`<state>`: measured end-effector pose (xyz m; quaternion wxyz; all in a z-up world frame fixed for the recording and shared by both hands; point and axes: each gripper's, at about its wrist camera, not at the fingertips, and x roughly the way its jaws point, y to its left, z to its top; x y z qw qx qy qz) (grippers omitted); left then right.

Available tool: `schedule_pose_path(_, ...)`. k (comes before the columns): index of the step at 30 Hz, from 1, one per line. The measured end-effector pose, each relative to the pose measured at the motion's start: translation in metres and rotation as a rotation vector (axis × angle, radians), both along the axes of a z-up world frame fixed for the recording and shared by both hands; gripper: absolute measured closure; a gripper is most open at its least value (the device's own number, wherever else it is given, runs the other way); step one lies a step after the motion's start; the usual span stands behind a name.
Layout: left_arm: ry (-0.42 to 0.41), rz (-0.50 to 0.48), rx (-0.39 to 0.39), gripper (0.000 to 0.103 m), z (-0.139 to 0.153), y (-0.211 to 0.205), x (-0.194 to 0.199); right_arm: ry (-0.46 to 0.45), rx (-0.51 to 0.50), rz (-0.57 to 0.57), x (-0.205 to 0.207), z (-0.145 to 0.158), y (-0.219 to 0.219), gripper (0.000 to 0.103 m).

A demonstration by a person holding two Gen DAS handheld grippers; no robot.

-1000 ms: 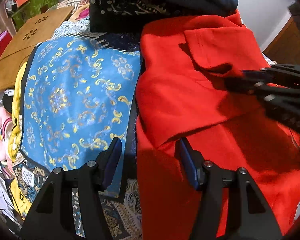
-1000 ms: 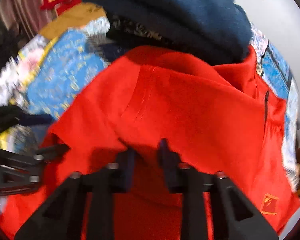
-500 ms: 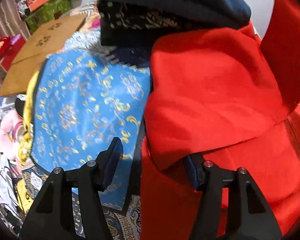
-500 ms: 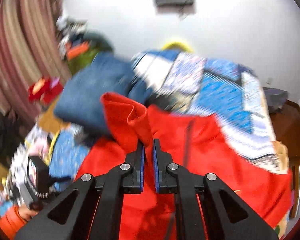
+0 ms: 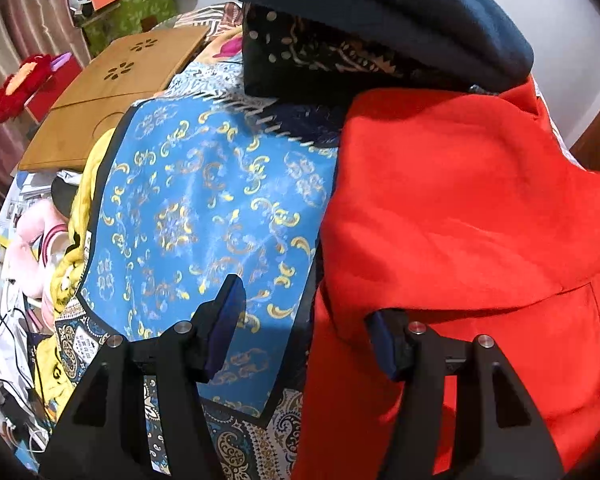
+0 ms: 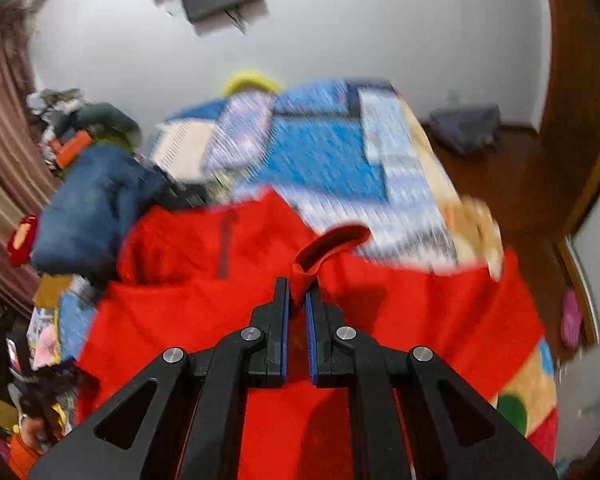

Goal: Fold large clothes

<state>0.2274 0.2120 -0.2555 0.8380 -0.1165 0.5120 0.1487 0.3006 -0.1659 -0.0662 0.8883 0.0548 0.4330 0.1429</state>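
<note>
Since the earlier frame, the right gripper [image 6: 296, 304] has clamped a red fabric edge and carried it up and across, and the background has swung from the clothes pile to the wall. At left, a blue patterned cloth [image 5: 204, 216] lies flat beside the red garment [image 5: 460, 208], which is spread on the bed. The left gripper [image 5: 304, 320] stands released at the garment's left edge, one finger over the cloth, the other partly under a red fold; it grips nothing. At right, the closed jaws pinch a narrow red tab. Risk: the small bite may slip under tension, or the unheld left edge may drag and skew the fold.
</note>
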Motion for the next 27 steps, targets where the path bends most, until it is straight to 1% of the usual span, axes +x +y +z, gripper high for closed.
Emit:
schedule_pose_path(1,0.002,-0.002,0.007,0.045,-0.001,-0.002,-0.003,0.036,-0.004,-0.013,0.0,-0.013,-0.008,0.096)
schedule_pose_path(3,0.01,-0.006,0.027,0.045,-0.003,-0.003,-0.005,0.085,-0.008,-0.034,-0.002,-0.029,-0.026,0.096)
schedule_pose_path(5,0.013,-0.005,0.032,0.045,-0.004,-0.003,-0.008,0.149,0.007,-0.048,-0.004,-0.046,-0.037,0.096)
schedule_pose_path(8,0.02,-0.004,0.021,0.045,-0.004,-0.003,-0.009,0.205,0.015,-0.066,-0.008,-0.063,-0.049,0.096)
schedule_pose_path(9,0.023,-0.009,0.014,0.045,-0.003,-0.004,-0.01,0.207,0.026,-0.067,-0.01,-0.065,-0.053,0.096)
schedule_pose_path(11,0.03,-0.032,0.005,0.045,-0.001,-0.009,-0.013,0.2,0.042,-0.075,-0.017,-0.063,-0.058,0.095)
schedule_pose_path(15,0.026,-0.096,0.016,0.045,0.012,-0.025,-0.018,0.192,0.027,-0.054,-0.026,-0.055,-0.06,0.093)
schedule_pose_path(17,0.013,-0.128,0.03,0.045,0.023,-0.035,-0.02,0.19,0.022,-0.038,-0.029,-0.053,-0.061,0.087)
schedule_pose_path(19,-0.011,-0.159,0.045,0.045,0.037,-0.045,-0.02,0.17,0.021,-0.034,-0.032,-0.047,-0.064,0.078)
schedule_pose_path(20,-0.025,-0.172,0.051,0.045,0.043,-0.05,-0.019,0.16,0.019,-0.038,-0.034,-0.045,-0.066,0.076)
schedule_pose_path(22,-0.069,-0.2,0.062,0.045,0.062,-0.062,-0.015,0.129,0.019,-0.056,-0.037,-0.036,-0.074,0.067)
schedule_pose_path(24,-0.11,-0.226,0.063,0.045,0.08,-0.073,-0.008,0.095,0.03,-0.082,-0.039,-0.026,-0.084,0.06)
schedule_pose_path(27,-0.171,-0.268,0.049,0.045,0.104,-0.09,0.006,0.048,0.044,-0.142,-0.042,-0.011,-0.106,0.053)
